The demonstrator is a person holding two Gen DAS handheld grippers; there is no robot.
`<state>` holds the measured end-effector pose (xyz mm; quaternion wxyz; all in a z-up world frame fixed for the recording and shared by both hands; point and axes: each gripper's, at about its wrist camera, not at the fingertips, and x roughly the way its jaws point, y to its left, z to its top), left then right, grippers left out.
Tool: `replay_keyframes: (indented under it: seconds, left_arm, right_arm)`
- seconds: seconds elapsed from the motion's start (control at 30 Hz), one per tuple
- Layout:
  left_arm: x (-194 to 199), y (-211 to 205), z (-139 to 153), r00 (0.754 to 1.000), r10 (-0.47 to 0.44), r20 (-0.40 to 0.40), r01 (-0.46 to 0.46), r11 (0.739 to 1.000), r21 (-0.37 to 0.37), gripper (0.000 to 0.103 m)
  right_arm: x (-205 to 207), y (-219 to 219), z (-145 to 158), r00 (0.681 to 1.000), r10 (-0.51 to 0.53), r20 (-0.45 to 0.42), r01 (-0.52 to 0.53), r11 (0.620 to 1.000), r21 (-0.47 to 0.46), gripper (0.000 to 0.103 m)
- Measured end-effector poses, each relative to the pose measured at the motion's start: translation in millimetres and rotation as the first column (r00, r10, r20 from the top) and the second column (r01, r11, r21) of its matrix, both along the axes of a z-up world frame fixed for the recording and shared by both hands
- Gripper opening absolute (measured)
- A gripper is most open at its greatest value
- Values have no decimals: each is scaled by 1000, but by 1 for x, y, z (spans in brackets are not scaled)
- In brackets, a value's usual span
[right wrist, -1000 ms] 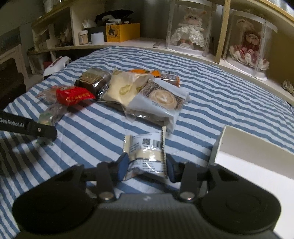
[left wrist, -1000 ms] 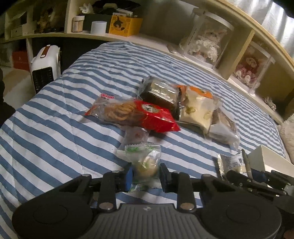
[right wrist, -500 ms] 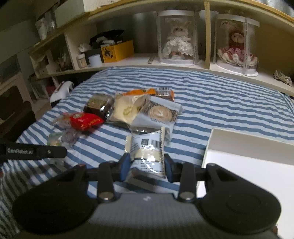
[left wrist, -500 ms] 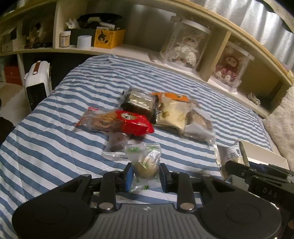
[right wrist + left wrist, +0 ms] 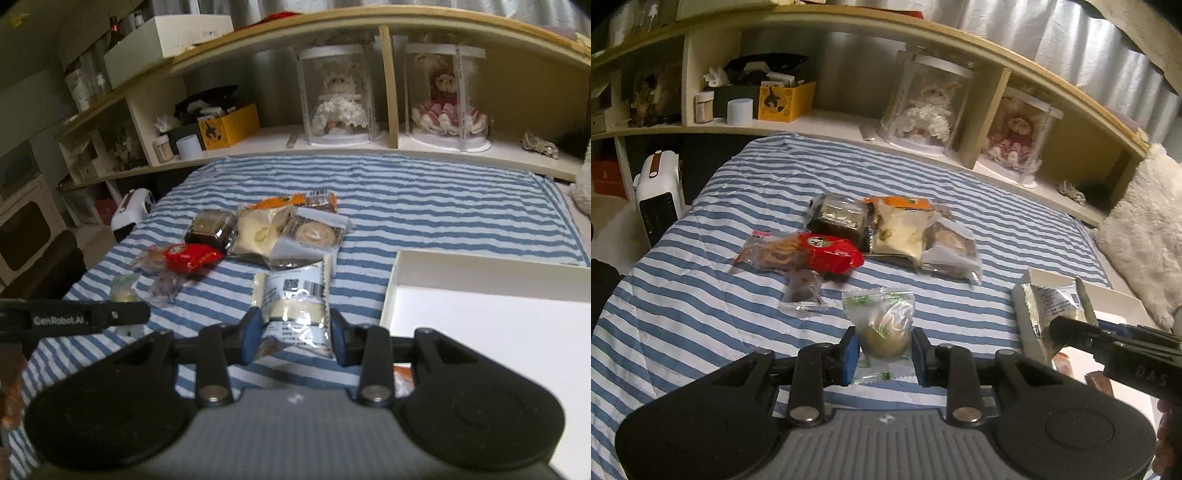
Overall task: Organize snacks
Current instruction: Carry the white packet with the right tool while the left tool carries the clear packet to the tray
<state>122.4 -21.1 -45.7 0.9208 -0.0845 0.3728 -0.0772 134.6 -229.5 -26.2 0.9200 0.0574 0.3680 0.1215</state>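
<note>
My left gripper (image 5: 884,352) is shut on a clear green-printed pastry packet (image 5: 882,325), held above the striped bedspread. My right gripper (image 5: 295,332) is shut on a white barcode snack packet (image 5: 295,302), lifted just left of the white box (image 5: 480,280). In the left wrist view that white packet (image 5: 1052,306) hangs in front of the white box (image 5: 1123,299). A red cookie bag (image 5: 805,253), a small dark candy (image 5: 803,291) and a pile of larger packets (image 5: 897,229) lie on the bed.
A shelf headboard with doll cases (image 5: 338,99), a yellow box (image 5: 229,127) and jars runs behind the bed. A white heater (image 5: 659,197) stands on the floor at the left. A fluffy white cushion (image 5: 1145,229) lies at the right edge.
Both grippers have risen off the bedspread with their packets. The right one with its white packet has come over the near edge of the white box.
</note>
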Motion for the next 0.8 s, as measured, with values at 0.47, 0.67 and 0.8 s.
replay_keyframes:
  seconds: [0.47,0.67,0.8]
  left_arm:
    - [-39,-35,23,997,-59,52,60,998,-26,32]
    - [-54,-71,24,991,-120,65,124,991,-50,32]
    - [-61,-99,19,984,-167,60,170,984,-57,32]
  right_arm:
    - [-48,-31,26,998,-49,28,50,999,-15,44]
    - [-72,-68,38,993,-104,53,106,994,-36,41]
    - [-88,-94,40,989,-138,51,140,989,-42,33]
